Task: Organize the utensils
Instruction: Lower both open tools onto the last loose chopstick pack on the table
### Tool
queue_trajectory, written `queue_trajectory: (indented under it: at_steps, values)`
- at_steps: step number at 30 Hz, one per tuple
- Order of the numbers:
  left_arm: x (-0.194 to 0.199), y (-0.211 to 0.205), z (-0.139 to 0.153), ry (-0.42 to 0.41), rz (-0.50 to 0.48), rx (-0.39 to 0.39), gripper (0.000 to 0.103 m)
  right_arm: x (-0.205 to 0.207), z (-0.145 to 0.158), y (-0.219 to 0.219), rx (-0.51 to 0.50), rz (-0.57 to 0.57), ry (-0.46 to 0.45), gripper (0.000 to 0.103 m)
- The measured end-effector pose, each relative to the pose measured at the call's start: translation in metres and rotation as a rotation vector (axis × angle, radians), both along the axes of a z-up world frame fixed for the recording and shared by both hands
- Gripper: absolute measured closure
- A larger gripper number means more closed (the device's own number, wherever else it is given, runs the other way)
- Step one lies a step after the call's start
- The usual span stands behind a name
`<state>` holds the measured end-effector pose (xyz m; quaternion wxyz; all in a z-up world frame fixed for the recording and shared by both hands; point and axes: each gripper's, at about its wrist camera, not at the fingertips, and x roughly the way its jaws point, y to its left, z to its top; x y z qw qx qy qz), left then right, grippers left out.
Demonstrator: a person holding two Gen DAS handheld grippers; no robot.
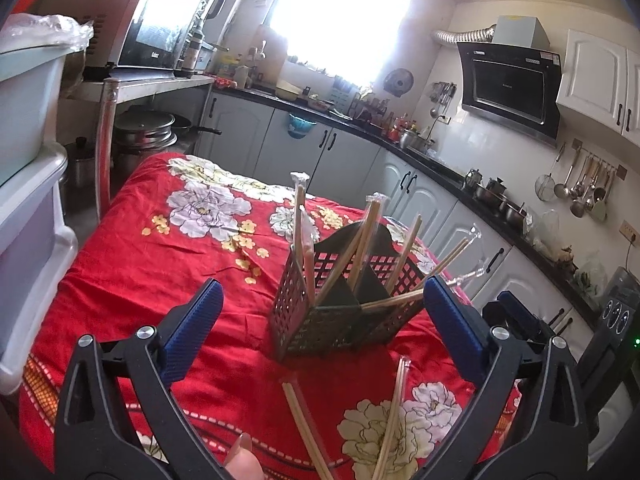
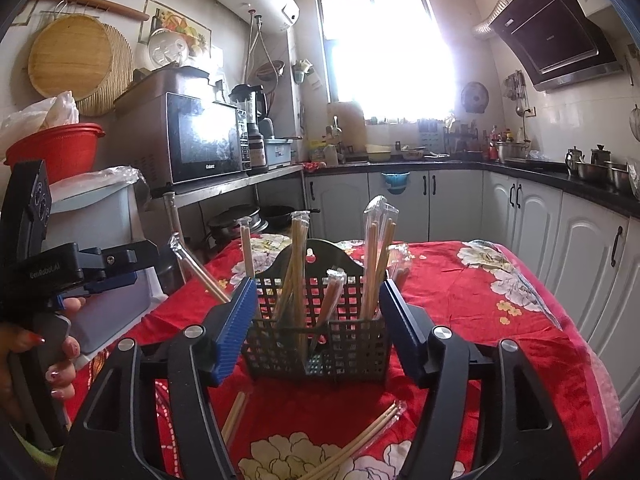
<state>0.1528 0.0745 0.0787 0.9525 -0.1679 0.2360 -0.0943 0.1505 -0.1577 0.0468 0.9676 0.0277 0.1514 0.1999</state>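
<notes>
a: where is the utensil basket?

b: the dark lattice basket (image 2: 316, 332) stands upright on the red floral tablecloth (image 2: 500, 320), about the middle of the table. in the right wrist view it sits straight ahead, between the two blue pads.

a: what's in it?

b: wrapped chopsticks (image 2: 298, 248), several pairs in clear sleeves, standing and leaning outward in its compartments. from the left wrist view the basket (image 1: 340, 312) shows corner-on, with the sticks fanning out in different directions.

a: any left on the table?

b: yes. two loose pairs (image 1: 394, 420) lie on the cloth in front of the basket, near the bottom edge of the left view. the right view shows them too, one on each side below the basket.

a: the right gripper?

b: the right gripper (image 2: 318, 316) is spread wide, nothing between its pads, hovering just short of the basket.

a: and the left?

b: the left gripper (image 1: 320, 320) is also spread wide and holds nothing. in the right view it shows at the left edge, gripped by a hand with red nails (image 2: 60, 356).
</notes>
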Motion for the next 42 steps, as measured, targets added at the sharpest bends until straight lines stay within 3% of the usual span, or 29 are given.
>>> queue_trajectory:
  at_steps: [13, 42]
  values:
    - [-0.014, -0.007, -0.021, 0.045, -0.003, 0.02, 0.011, -0.013, -0.016, 0.001, -0.026, 0.01, 0.057, 0.039]
    - [-0.007, -0.028, -0.093, 0.246, -0.067, 0.047, 0.011, 0.0, -0.079, -0.016, -0.103, 0.003, 0.318, 0.038]
